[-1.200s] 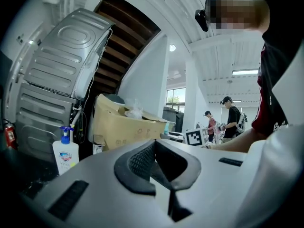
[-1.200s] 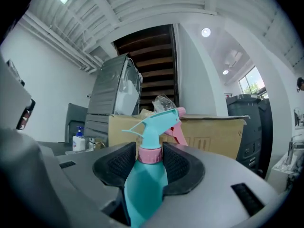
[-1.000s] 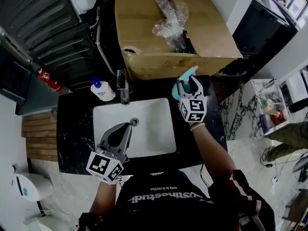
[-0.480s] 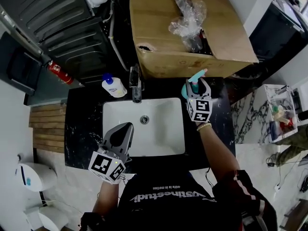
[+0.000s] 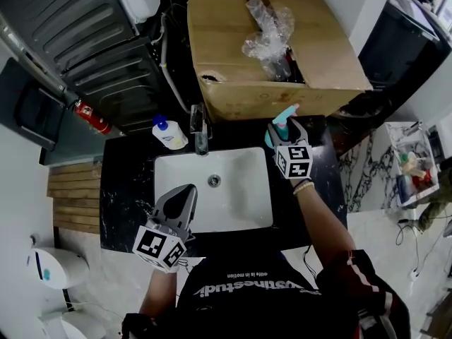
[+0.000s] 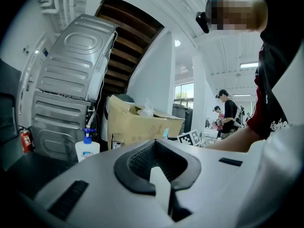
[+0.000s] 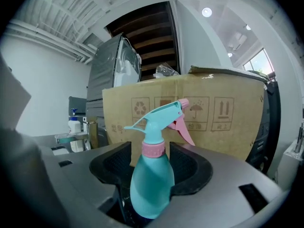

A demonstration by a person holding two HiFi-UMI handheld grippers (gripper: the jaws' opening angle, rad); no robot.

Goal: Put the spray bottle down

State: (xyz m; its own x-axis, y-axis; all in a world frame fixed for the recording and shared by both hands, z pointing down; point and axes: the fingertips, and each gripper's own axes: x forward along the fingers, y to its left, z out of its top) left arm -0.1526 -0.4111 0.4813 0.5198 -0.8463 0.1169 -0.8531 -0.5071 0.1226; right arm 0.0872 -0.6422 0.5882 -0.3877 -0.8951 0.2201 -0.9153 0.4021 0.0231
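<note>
Right, nearest me is my left gripper (image 5: 185,191), hovering over the near left rim of the white rectangular sink basin (image 5: 236,207). Its jaws are pressed together at the tips with nothing between them. The basin is sunk into the black marble-look countertop (image 5: 123,189), drain hole towards the far side.

Over to the right and further out, my right gripper (image 5: 284,129) sits at the far right corner of that countertop, just past the basin's far right corner. Its jaws have just been opening and now stand wide. The teal plastic spray bottle with the pink collar and pink trigger (image 7: 151,182) stands upright between them, and I can see gaps beside its neck on both sides. The body sits low in the padded hollow, and I can't say for sure whether its widest part brushes a pad. The nozzle points off to the right, towards the box.

Along the far edge of the countertop, the chrome tap (image 5: 200,129) stands behind the basin, and the white pump bottle with the blue top (image 5: 168,133) is just left of it.

Beyond those, the big brown cardboard box (image 5: 233,83) is open, with crumpled clear plastic film (image 5: 268,27) poking out. Far left, the grey ribbed metal appliance (image 5: 92,41) leans away.
</note>
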